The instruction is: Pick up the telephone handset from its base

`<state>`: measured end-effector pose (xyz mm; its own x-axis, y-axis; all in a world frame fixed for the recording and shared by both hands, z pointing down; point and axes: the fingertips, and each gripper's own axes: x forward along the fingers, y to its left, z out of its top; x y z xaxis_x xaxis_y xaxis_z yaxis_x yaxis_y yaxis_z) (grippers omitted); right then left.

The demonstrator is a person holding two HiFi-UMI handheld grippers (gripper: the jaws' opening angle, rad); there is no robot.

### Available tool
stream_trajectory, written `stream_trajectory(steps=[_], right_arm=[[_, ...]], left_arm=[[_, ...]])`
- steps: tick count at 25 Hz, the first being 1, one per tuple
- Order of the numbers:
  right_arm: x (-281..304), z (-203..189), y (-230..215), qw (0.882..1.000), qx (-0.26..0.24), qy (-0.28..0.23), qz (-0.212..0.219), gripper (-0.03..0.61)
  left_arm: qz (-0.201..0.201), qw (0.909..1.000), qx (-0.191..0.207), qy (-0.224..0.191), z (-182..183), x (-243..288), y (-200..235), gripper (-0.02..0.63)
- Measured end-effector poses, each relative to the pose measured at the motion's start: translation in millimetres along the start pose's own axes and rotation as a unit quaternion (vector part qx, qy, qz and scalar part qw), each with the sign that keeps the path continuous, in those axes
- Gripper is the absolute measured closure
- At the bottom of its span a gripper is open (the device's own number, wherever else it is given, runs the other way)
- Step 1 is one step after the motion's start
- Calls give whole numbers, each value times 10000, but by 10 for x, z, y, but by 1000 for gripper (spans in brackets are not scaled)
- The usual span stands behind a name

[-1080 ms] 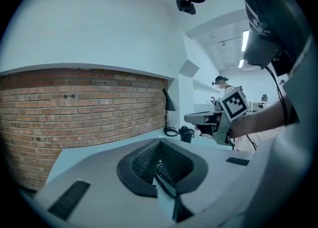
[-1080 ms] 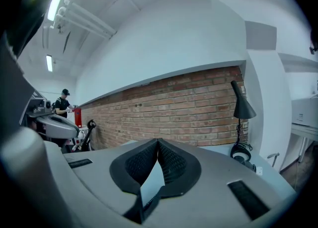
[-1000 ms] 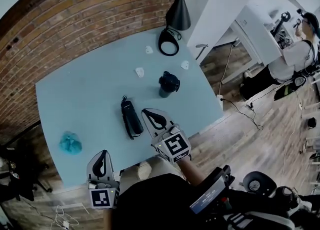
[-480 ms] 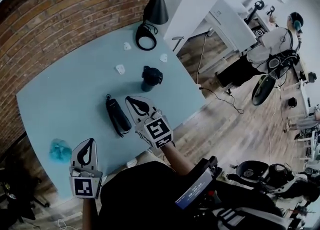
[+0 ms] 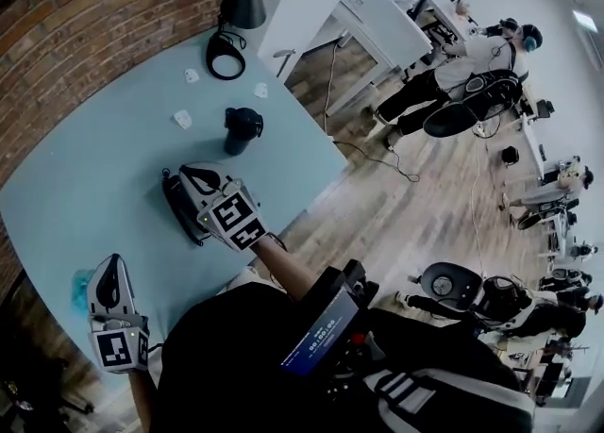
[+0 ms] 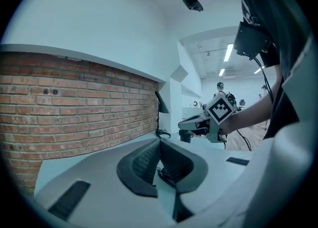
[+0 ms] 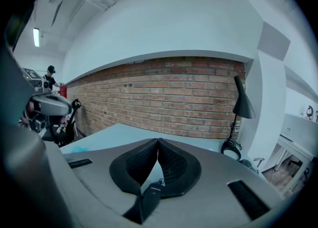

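Note:
The black telephone handset (image 5: 177, 207) lies on the pale blue table (image 5: 94, 167); I cannot tell it apart from its base. My right gripper (image 5: 189, 174) hovers over it and hides its right side, jaws shut with nothing between them. In the right gripper view the handset (image 7: 149, 198) shows below the closed right gripper (image 7: 158, 142). Over the table's near edge, well short of the phone, my left gripper (image 5: 111, 261) is shut and empty. The left gripper view shows the shut left gripper (image 6: 159, 145) with the right gripper (image 6: 198, 122) ahead.
A black cup (image 5: 241, 129) stands beyond the phone. At the far corner, by the brick wall, stands a black lamp (image 5: 241, 2) on a ring base (image 5: 225, 54). Small white pieces (image 5: 182, 120) lie nearby. A teal lump (image 5: 80, 288) sits beside the left gripper. People work at desks (image 5: 472, 54) on the right.
The right gripper has slid left from beside the handset to over it. The left gripper has moved closer to the teal lump. The head view has swung right, showing more floor.

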<state>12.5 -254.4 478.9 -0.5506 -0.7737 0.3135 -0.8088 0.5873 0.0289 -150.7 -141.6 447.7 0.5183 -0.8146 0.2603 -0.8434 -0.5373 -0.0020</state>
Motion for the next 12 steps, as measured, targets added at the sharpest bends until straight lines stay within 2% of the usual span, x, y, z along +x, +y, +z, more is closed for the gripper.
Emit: stream_trajectory(steps=[5,8,12], right_arm=[[218,-190,91,9994,66,332,35,546],[288,-436,94,9978,70,660,62,527],[388,-807,48,9936,132,1121,37,520]], left_arm=[[79,10000,39,39,-39,-119,177,589],[143,9999,67,-3,-121,-179,217,589],[299,9994,-66,176,-238,-282,317,589]])
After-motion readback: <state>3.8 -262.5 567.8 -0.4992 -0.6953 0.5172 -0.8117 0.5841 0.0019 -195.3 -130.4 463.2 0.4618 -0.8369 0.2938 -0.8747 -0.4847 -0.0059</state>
